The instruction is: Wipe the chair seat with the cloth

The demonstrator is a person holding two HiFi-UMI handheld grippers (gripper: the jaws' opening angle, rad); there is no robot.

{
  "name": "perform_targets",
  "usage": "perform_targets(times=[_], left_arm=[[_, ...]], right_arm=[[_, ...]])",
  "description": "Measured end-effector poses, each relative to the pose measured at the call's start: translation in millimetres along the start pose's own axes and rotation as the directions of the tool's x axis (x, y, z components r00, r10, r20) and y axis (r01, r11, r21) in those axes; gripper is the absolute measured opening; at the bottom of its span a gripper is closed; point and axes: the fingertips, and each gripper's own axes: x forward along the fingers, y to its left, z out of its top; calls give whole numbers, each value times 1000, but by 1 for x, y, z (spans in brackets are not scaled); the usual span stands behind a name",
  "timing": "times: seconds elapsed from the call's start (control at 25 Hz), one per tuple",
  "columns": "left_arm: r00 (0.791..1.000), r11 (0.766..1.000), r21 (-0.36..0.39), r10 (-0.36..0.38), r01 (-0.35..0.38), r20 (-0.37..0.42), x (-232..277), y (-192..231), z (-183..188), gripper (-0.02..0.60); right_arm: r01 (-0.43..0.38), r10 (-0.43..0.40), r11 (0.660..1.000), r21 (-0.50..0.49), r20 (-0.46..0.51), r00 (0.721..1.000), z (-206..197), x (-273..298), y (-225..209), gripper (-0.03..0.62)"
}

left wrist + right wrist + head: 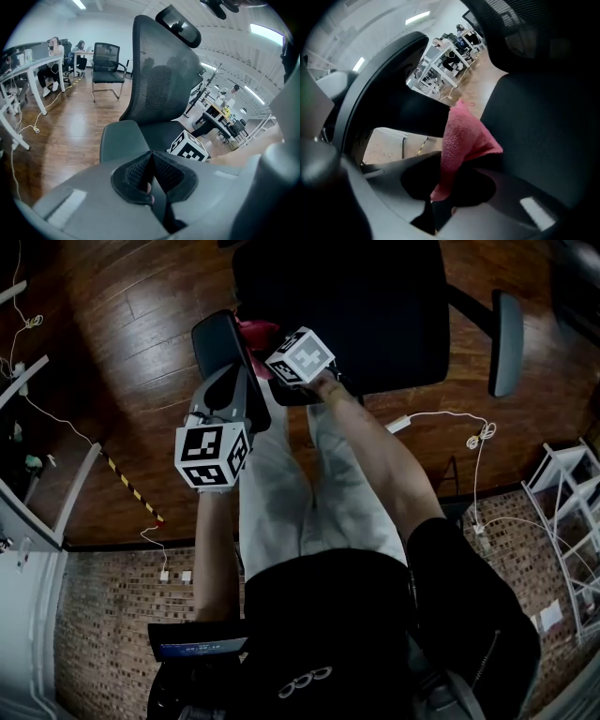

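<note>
Now, left gripper (pixel 151 164): jaws together, near armrest (pixel 123 140).
Right gripper (pixel 443 187): we see jaws clamped on pink cloth (pixel 464 136) beside chair seat (pixel 543 140) edge.
Room: seat extends wide beyond cloth.

An open-plan office: beyond the mesh office chair (pixel 161 79), people (pixel 53 52) sit at white tables (pixel 40 91) under strip lights (pixel 265 29).
</note>
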Motion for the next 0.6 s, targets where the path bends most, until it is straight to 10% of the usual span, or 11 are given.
perform_targets(times=[0.6], left_arm=[[1000, 1000, 6, 8, -8, 0, -1, 1, -2, -6]], right_arm=[[327, -335, 928, 177, 14, 942, -55, -102, -135, 69]])
